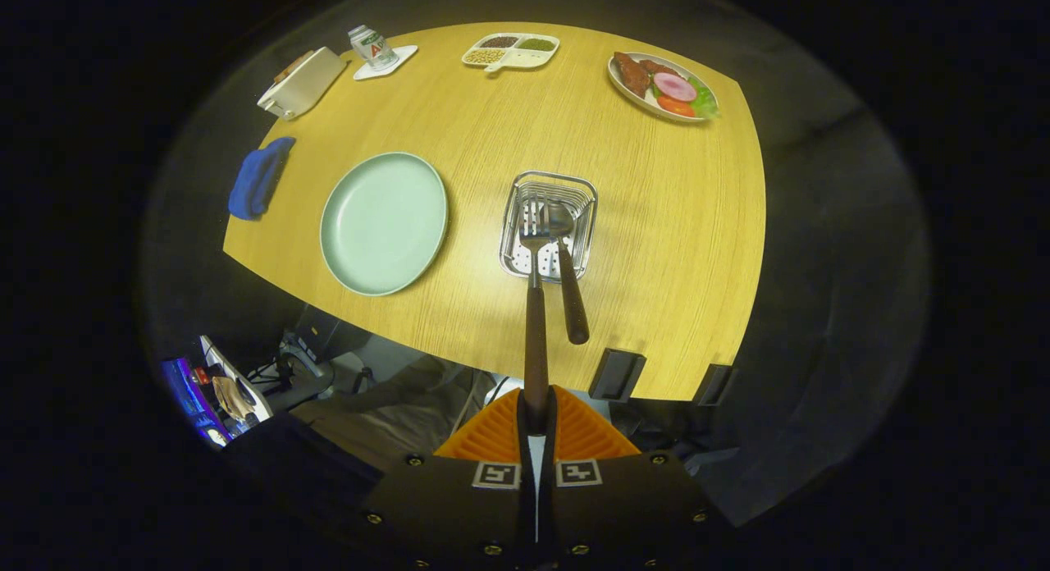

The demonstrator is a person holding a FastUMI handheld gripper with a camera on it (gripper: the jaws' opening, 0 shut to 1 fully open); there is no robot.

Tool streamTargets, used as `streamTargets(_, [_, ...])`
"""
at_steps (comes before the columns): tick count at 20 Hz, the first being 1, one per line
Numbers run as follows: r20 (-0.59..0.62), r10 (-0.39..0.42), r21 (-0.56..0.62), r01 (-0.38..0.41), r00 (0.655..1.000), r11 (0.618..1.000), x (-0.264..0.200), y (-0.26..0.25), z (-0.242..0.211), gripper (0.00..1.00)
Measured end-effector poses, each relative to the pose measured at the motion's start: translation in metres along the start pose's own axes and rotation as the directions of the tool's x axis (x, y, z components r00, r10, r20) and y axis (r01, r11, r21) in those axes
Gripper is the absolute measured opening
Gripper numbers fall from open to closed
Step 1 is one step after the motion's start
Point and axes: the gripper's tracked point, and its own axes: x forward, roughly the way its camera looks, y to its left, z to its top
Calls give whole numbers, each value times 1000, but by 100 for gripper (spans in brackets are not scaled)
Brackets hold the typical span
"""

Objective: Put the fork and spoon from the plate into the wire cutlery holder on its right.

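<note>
The fingers (537,415) are closed on the fork (535,308) by its handle end, holding it tines-down over the wire cutlery holder (548,225) midway along the table's (656,267) near edge so it drops beside the spoon (566,267) already inside, the plate (384,223) emptied.

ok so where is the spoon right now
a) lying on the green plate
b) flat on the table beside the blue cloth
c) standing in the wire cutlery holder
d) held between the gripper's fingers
c: the spoon stands with its bowl inside the wire cutlery holder and its handle leaning out, while the gripper is shut on the fork, whose tines reach into the same holder; the green plate is bare.
</note>
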Motion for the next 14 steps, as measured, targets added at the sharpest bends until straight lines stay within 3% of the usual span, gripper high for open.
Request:
streamTargets(10, [-135,-53,-90,41,989,995,24,8,21,2])
streamTargets(14, [-155,-67,-100,52,986,994,26,5,29,6])
